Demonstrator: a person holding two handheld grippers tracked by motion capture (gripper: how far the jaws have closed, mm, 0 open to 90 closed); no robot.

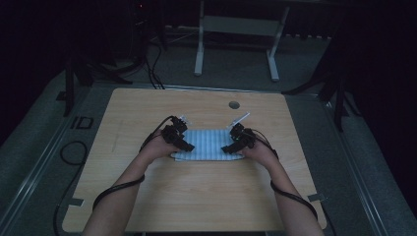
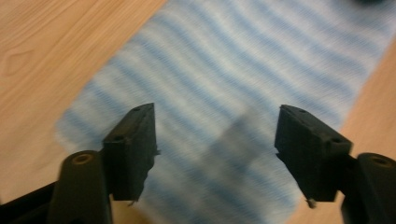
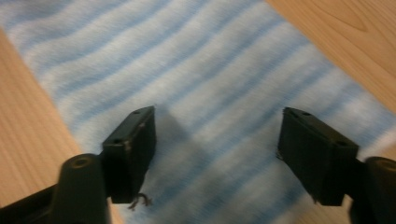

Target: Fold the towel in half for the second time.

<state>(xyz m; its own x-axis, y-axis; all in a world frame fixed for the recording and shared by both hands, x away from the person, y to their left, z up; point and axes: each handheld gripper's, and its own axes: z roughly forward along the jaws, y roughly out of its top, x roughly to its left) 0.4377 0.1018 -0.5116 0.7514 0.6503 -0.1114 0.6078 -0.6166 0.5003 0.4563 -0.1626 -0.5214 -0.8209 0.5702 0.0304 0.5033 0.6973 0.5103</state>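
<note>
One folded blue-and-white striped cloth (image 1: 209, 144) is lying under both tongs; two black tongs, left (image 1: 187, 145) and right (image 1: 228, 148), are hovering over one light wooden surface (image 1: 196, 196).

A light wooden desk (image 1: 147, 196) with rounded corners stands on a grey floor (image 1: 44, 147). A folded cloth with pale blue and white stripes (image 1: 209, 142) lies flat on the desk top, a little beyond the desk's middle. Beyond the cloth, near the far edge, a small round grey hole (image 1: 234, 104) sits in the wood. Bare wood surrounds the cloth on all sides.
</note>
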